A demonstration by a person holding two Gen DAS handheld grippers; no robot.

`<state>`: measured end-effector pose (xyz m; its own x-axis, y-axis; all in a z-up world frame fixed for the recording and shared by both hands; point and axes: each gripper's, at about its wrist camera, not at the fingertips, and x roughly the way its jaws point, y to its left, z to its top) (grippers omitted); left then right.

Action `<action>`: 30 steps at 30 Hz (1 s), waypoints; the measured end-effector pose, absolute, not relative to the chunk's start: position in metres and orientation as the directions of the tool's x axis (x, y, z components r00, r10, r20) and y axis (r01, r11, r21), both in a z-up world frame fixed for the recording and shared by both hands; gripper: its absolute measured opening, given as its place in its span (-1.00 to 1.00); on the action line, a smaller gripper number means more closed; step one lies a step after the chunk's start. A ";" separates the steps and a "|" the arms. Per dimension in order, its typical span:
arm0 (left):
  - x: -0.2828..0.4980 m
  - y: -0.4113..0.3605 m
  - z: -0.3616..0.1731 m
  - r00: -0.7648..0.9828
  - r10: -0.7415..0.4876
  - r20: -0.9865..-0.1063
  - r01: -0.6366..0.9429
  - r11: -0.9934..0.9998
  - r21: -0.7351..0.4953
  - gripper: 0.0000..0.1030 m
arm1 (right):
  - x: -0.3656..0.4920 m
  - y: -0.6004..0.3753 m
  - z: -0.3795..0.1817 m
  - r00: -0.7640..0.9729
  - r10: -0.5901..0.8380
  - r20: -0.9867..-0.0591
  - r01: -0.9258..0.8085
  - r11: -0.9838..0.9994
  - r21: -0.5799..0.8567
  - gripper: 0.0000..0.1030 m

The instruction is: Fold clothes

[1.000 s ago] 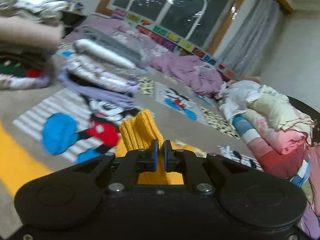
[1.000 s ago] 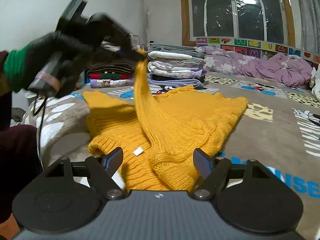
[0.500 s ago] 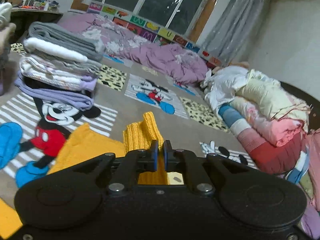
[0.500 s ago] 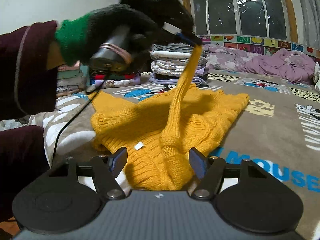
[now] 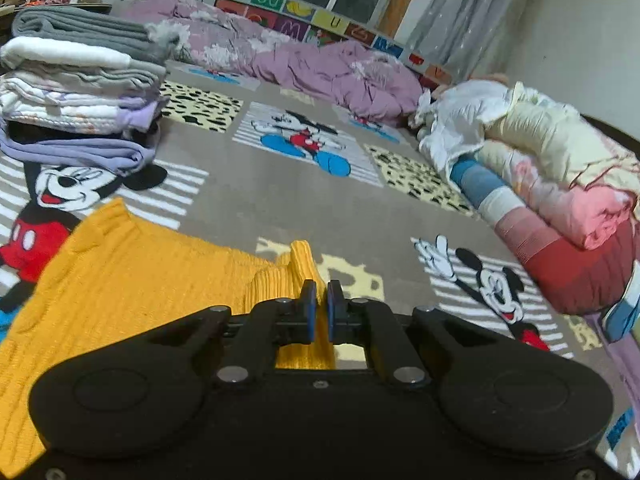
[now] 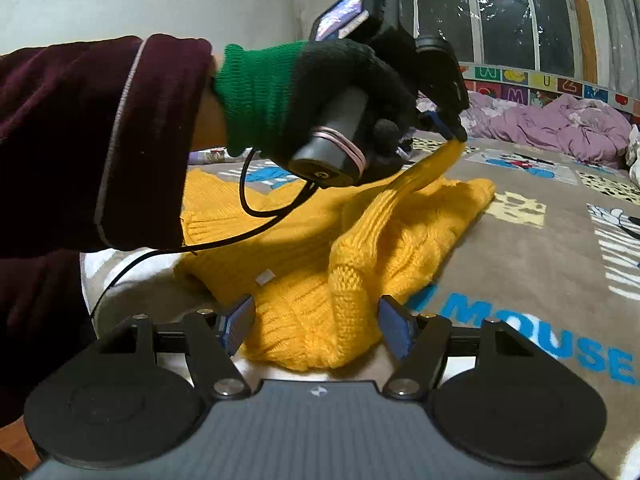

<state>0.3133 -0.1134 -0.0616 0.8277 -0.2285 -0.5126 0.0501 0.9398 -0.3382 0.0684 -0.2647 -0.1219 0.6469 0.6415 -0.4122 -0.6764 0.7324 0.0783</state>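
Right wrist view: left hand-held gripper (image 6: 448, 126) pinches yellow sweater's (image 6: 360, 240) sleeve cuff (image 5: 298, 276), drawing it across the body to fold; right hand-held gripper (image 6: 318, 328) gapes wide, empty.

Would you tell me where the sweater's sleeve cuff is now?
Pinched in the left gripper, the sleeve cuff hangs above the yellow sweater.

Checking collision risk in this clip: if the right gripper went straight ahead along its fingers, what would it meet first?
Most likely the yellow sweater: its bunched knit lies between the open right gripper fingers, just ahead. Depth is uncertain.
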 end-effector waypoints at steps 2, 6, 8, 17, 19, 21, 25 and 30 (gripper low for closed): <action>0.318 -0.120 -0.065 0.822 -0.223 -0.524 0.048 0.944 -0.327 -0.94 | 0.069 -0.267 -0.123 0.646 0.641 -0.416 -0.673 0.735 0.087 0.31; 0.326 -0.133 -0.073 0.810 -0.204 -0.550 0.039 0.955 -0.296 -0.94 | 0.070 -0.269 -0.125 0.641 0.644 -0.417 -0.673 0.733 0.097 0.31; 0.329 -0.141 -0.079 0.805 -0.186 -0.563 0.041 0.965 -0.260 -0.94 | 0.072 -0.269 -0.126 0.638 0.646 -0.419 -0.675 0.731 0.100 0.31; 0.337 -0.152 -0.102 0.784 -0.124 -0.609 0.033 0.987 -0.158 -0.84 | 0.075 -0.271 -0.124 0.628 0.649 -0.430 -0.677 0.727 0.109 0.31; 0.338 -0.152 -0.102 0.780 -0.138 -0.610 0.046 0.985 -0.164 -0.74 | 0.075 -0.273 -0.123 0.629 0.648 -0.430 -0.676 0.729 0.109 0.31; 0.338 -0.150 -0.098 0.771 -0.181 -0.611 0.073 0.978 -0.198 -0.37 | 0.076 -0.279 -0.121 0.635 0.644 -0.426 -0.670 0.734 0.113 0.31; 0.325 -0.140 -0.073 0.784 -0.231 -0.576 0.106 0.964 -0.243 -0.10 | 0.080 -0.298 -0.115 0.691 0.605 -0.395 -0.613 0.781 0.124 0.31; 0.310 -0.113 -0.047 0.812 -0.228 -0.537 0.120 0.966 -0.229 -0.12 | 0.076 -0.296 -0.107 0.744 0.579 -0.332 -0.587 0.805 0.090 0.02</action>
